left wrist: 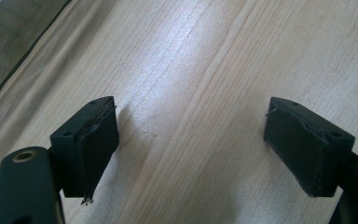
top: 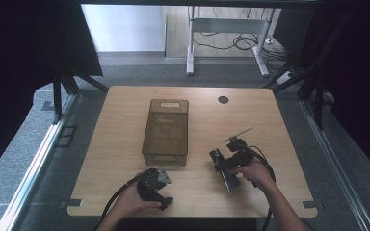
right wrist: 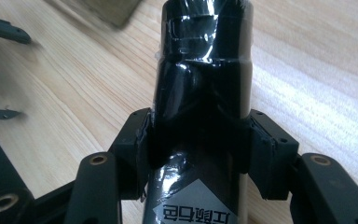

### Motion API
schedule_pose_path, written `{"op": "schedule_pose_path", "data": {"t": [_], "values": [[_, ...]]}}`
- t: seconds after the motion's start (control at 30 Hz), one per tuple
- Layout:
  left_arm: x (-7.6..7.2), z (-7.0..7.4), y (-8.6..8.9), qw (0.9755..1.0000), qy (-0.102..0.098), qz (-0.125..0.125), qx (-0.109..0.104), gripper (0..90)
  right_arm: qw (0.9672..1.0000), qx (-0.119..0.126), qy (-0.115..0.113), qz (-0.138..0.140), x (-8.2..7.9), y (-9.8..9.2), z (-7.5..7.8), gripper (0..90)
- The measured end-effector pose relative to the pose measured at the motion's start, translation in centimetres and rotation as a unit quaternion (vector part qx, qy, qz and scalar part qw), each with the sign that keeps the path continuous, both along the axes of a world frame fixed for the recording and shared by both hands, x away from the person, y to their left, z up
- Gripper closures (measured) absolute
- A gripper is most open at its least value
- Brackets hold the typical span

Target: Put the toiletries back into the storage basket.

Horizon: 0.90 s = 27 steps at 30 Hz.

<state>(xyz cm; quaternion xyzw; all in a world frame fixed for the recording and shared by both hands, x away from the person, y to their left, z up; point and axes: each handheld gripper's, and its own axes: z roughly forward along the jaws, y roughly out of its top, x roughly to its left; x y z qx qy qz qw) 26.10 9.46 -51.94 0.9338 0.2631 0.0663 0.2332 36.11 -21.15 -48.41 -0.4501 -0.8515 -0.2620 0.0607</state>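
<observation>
Right gripper (right wrist: 198, 154) is clamped on a black, glossy wrapped packet (right wrist: 203, 93), one pad pressing each side of its waist. The hold sits low on the body, so most of the length projects ahead of the jaws; a pale label with printed characters shows near the bottom end. In the high view the packet (top: 227, 174) lies near the desk's near-right part, right of the bin, tilted across the gripper (top: 225, 166). Whether its lower end touches the wood cannot be told.

Transparent smoky bin (top: 166, 132) stands mid-desk, long axis running toward the far edge, open top up and nothing seen inside. It is probably the destination, which would explain the side grip leaving the packet's end free to go in first.

Left gripper (left wrist: 191, 144) is spread wide over bare wood of the desk (left wrist: 205, 70), nothing between its pads. It rests near the near edge, just short of the bin's near end (top: 155, 185), apparently parked.

Right forearm comes in from the near-right, hand wrapped over the gripper body, jaws pointing left and away. Left hand is low, wrist near the edge.
</observation>
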Motion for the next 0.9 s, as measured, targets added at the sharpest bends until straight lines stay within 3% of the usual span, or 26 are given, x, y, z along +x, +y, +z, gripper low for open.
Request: {"op": "schedule_pose_path", "data": {"t": [0.47, 0.9], "values": [[0.0, -0.1, -0.1, 0.9999, 0.01, -0.011, -0.001, 16.7, 0.9997, 0.008, -0.013, 0.021, 0.2, 2.0, 1.2, 45.7], [0.0, -0.1, -0.3, 0.9999, 0.012, -0.011, -0.003, 16.5, 0.9992, -0.012, -0.024, 0.031, 0.2, 2.9, 1.0, 45.5]]}}
